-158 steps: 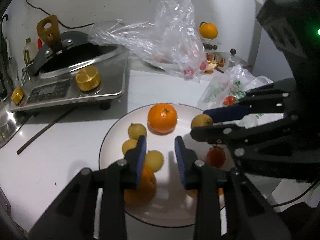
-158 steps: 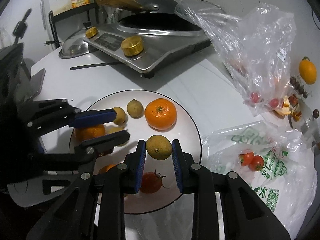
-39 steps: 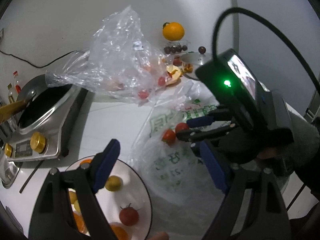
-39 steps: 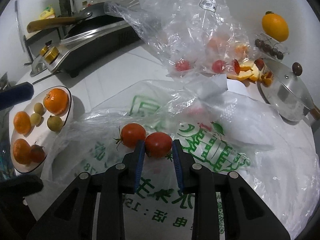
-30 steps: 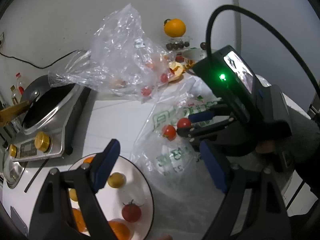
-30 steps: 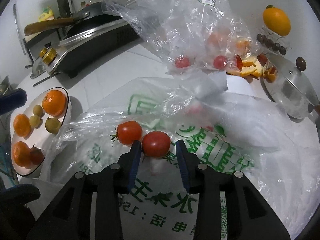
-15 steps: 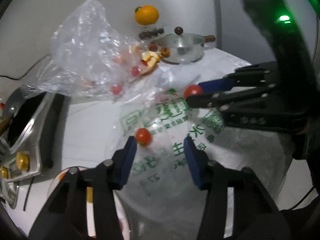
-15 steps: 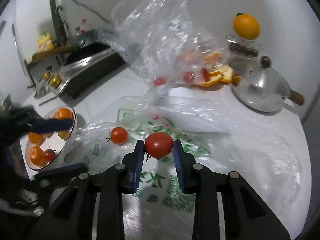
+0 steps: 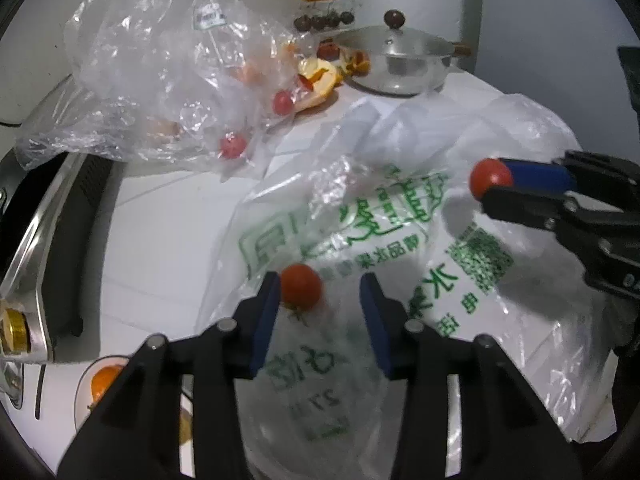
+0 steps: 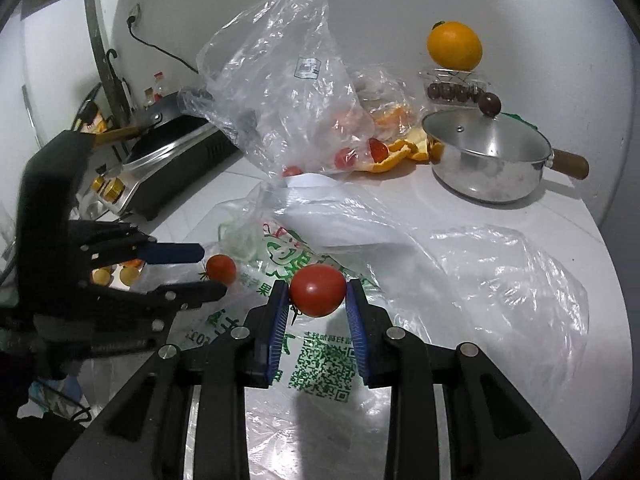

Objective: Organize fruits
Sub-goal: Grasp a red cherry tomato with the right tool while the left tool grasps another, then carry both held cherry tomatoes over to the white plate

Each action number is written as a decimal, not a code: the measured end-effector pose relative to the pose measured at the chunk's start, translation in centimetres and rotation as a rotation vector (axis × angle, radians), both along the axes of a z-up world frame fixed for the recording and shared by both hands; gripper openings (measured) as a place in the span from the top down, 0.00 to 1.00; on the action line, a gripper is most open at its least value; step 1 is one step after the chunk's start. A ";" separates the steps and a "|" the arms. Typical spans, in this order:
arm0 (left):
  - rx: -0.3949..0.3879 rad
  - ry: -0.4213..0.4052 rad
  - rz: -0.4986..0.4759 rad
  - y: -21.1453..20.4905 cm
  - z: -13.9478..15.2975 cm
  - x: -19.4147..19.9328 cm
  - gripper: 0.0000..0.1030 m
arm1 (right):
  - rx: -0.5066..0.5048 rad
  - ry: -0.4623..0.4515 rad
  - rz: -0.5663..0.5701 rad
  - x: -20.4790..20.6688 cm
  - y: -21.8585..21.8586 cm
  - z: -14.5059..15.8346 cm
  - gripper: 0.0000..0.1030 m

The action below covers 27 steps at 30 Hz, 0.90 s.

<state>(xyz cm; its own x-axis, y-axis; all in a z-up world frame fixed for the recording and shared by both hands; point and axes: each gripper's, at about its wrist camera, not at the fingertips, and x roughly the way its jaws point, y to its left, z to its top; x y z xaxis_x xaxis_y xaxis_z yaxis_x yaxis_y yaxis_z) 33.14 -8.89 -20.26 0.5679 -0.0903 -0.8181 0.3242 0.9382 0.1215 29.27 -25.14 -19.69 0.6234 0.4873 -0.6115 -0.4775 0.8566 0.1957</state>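
Observation:
My right gripper is shut on a red tomato and holds it above the printed plastic bag; it also shows in the left wrist view. My left gripper is open around a second red tomato that lies on the bag, close to the left pad. This tomato shows in the right wrist view between the left gripper's fingers. The white plate with an orange is at the lower left.
A clear plastic bag with small red fruits stands behind. A steel pot with lid, orange peels, an orange on a stand and a cooker line the back of the white counter.
My right gripper has lifted its tomato off the bag and pulled back. My left gripper has swung from the plate to the bag and moved its open pads around the second tomato.

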 end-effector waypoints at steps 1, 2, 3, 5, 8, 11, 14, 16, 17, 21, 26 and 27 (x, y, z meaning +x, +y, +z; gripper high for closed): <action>0.011 -0.001 0.006 0.0 -0.1 0.3 0.63 | 0.003 0.001 0.000 0.0 -0.1 -0.1 0.69; 0.019 -0.001 0.010 0.0 -0.2 0.5 0.64 | 0.007 0.001 0.000 0.0 -0.2 -0.2 0.69; 0.024 0.000 0.016 0.1 -0.3 0.8 0.65 | 0.012 0.002 0.000 0.0 -0.3 -0.2 0.69; 0.033 0.004 0.026 0.3 -0.5 1.6 0.68 | 0.019 0.003 0.000 -0.1 -0.5 -0.4 0.69; 0.047 0.014 0.036 0.5 -0.9 2.2 0.68 | 0.023 0.005 0.000 -0.1 -0.6 -0.6 0.69; 0.067 0.025 0.034 0.5 -1.3 2.4 0.68 | 0.025 0.007 -0.002 -0.2 -0.6 -0.7 0.69; 0.077 0.027 0.028 0.4 -1.4 2.4 0.70 | 0.023 0.004 -0.003 -0.2 -0.6 -0.7 0.69; 0.081 0.025 0.022 0.4 -1.4 2.4 0.72 | 0.021 -0.006 -0.002 -0.2 -0.5 -0.6 0.69; 0.081 0.022 0.016 0.4 -1.3 2.3 0.72 | 0.020 -0.008 -0.002 -0.3 -0.4 -0.6 0.69; 0.069 0.002 -0.010 0.1 -0.7 1.3 0.72 | 0.019 -0.022 -0.005 -0.8 -0.3 0.1 0.69; 0.009 -0.024 -0.031 -0.2 0.9 -0.5 0.72 | 0.004 -0.041 -0.001 -1.7 0.1 0.9 0.70; -0.006 -0.029 -0.033 -0.1 1.3 -1.0 0.72 | 0.000 -0.044 0.000 -1.9 0.2 1.1 0.69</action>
